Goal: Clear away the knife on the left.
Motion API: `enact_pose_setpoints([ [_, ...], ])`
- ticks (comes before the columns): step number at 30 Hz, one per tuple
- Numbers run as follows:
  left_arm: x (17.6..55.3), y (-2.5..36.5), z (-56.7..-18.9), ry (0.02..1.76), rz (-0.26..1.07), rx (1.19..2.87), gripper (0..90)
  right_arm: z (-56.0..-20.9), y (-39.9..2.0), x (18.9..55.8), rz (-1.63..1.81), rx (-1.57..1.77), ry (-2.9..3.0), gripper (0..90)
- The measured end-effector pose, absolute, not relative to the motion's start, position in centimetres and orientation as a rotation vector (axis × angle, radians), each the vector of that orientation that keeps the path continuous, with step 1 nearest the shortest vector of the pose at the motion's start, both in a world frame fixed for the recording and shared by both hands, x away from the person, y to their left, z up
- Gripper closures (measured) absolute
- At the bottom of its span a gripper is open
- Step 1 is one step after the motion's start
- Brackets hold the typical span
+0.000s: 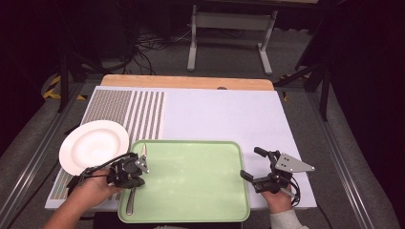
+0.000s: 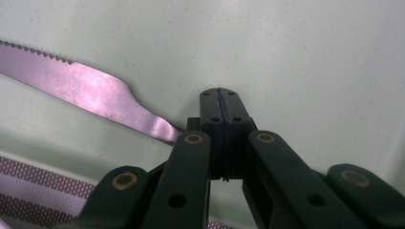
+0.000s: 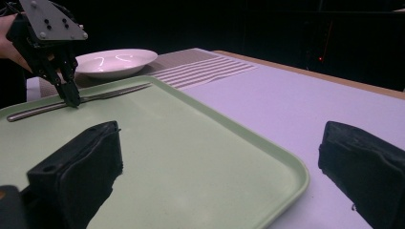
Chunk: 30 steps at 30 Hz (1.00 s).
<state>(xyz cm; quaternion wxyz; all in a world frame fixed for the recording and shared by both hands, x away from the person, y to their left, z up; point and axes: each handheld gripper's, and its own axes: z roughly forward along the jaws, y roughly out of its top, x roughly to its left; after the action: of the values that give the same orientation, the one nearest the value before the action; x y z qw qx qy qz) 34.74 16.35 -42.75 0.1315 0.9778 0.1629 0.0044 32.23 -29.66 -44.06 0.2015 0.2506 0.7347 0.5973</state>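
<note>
My left hand-held gripper (image 1: 139, 168) is over the left edge of the pale green plastic tray (image 1: 200, 191), its two black jaws pressed fully together. In the left gripper view the closed tips (image 2: 222, 107) point down at the tray floor, right at the neck of the silver metal table knife (image 2: 86, 90), where the serrated blade narrows into the handle. I cannot tell whether the jaws pinch the knife there or merely touch it. From the right gripper view the same tips (image 3: 71, 99) come down onto the knife (image 3: 76, 102) about midway along its length.

The knife (image 1: 136, 186) lies flat in the tray along its left side, blade toward the far edge and handle toward the near edge.

My right hand-held gripper (image 1: 250, 164) is just off the tray's right edge, above the white surface (image 1: 229, 114), with its jaws spread wide apart and holding nothing; in its own view the tray's right corner (image 3: 286, 167) sits between them.

A round white ceramic plate (image 1: 94, 145) rests on the surface just left of the tray's far-left corner, partly on a striped mat (image 1: 129, 112).
</note>
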Motion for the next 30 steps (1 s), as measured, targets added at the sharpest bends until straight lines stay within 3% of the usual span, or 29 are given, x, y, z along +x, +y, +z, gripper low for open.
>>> enact_pose_setpoints([
  [22, 34.6, 17.4, -42.9, 0.563, 0.011, 2.788, 89.7, -44.1, -29.6, 32.2, 1.665, 0.699, 2.056, 1.6],
  [26, 34.6, 17.4, -42.8, 0.560, 0.020, 2.777, 81.3, -44.1, -29.6, 32.2, 1.665, 0.700, 2.058, 1.6],
  [30, 34.5, 17.6, -42.3, 0.553, 0.032, 2.745, 59.3, -44.1, -29.5, 32.3, 1.665, 0.700, 2.059, 1.6],
])
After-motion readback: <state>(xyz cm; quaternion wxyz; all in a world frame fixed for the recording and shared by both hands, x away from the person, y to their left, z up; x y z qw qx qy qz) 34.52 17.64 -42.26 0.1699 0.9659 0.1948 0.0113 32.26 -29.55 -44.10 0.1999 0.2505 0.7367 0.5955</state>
